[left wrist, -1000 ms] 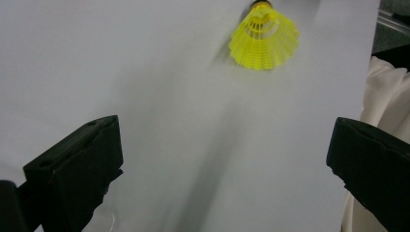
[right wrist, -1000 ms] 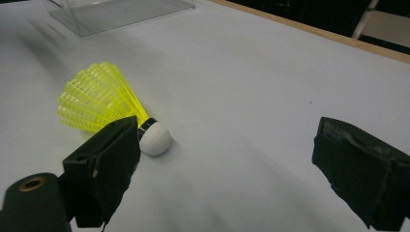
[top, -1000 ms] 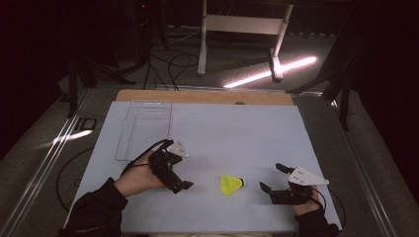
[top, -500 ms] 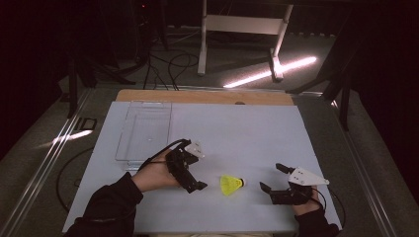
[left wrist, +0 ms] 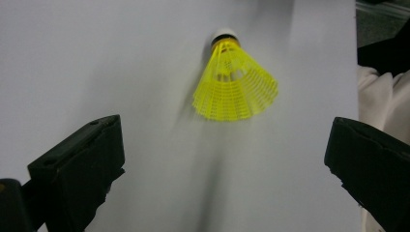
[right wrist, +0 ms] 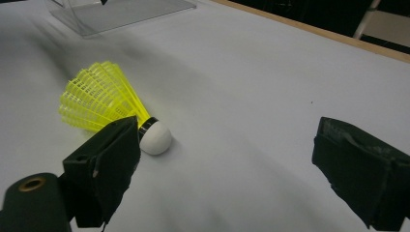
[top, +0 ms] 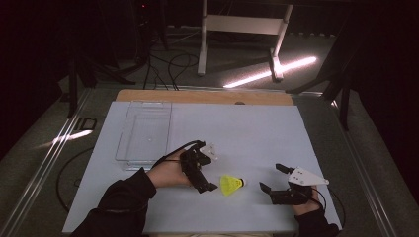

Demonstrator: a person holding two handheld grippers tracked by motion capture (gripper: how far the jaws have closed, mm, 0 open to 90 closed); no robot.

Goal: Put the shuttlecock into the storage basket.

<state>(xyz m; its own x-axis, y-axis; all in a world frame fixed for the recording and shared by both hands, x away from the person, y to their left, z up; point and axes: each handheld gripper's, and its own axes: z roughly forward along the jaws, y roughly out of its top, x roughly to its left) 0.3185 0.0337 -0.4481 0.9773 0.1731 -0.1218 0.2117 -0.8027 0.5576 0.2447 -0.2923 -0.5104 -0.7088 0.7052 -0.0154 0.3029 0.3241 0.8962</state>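
Note:
A yellow plastic shuttlecock (top: 231, 184) with a white cork tip lies on its side on the white table (top: 247, 128), cork pointing right. My left gripper (top: 210, 169) is just left of its skirt, jaws open, nothing between them. In the left gripper view the shuttlecock (left wrist: 234, 87) lies ahead of the wide-open left gripper (left wrist: 225, 140), skirt towards me. My right gripper (top: 271, 177) rests open to the right of the cork. In the right gripper view the shuttlecock (right wrist: 101, 99) sits just beyond the left jaw of the right gripper (right wrist: 227, 145).
A clear plastic tray (top: 143, 104) stands at the table's left, behind my left hand; its corner (right wrist: 121, 12) shows at the top of the right gripper view. A wooden strip (top: 207, 96) borders the far edge. Cables and a white stand (top: 242, 24) lie on the floor beyond.
My left gripper has moved right across the table and now sits close to the shuttlecock's skirt. The right gripper and the shuttlecock have stayed put.

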